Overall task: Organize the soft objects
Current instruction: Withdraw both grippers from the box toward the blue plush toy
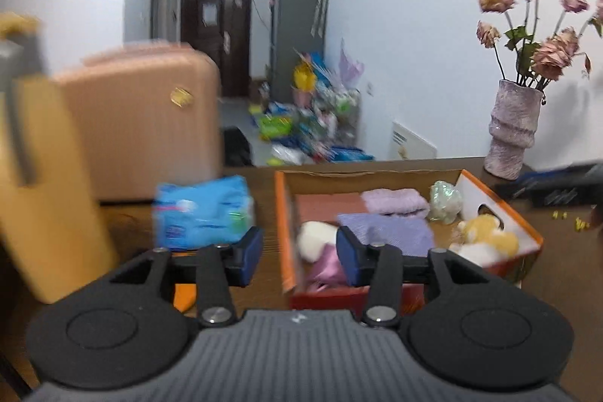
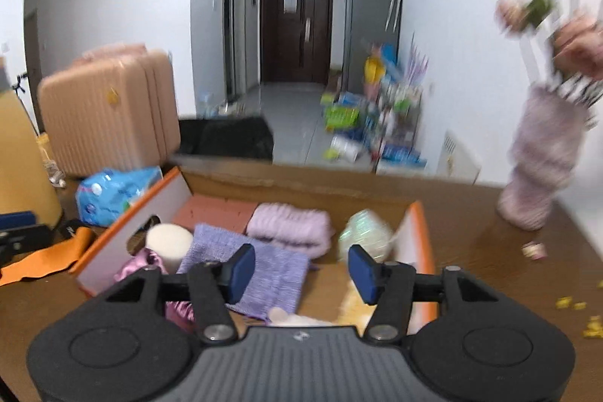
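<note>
Both grippers hang spread and empty, the right gripper [image 2: 301, 270] directly above the open box [image 2: 422, 232] of soft things and the left gripper [image 1: 299, 253] over its left rim, nearer what looks like a blue soft pack [image 1: 203, 210] lying crosswise on the brown table [image 1: 565, 251], cluttered hallway beyond.

Orange-rimmed box [image 2: 421, 243]; lilac towel [image 2: 290, 225], ribbed purple cloth [image 2: 271, 270] at its 7 o'clock; blue pack [image 1: 203, 210]; pink suitcase [image 1: 139, 119]; mauve vase [image 1: 512, 130]
</note>
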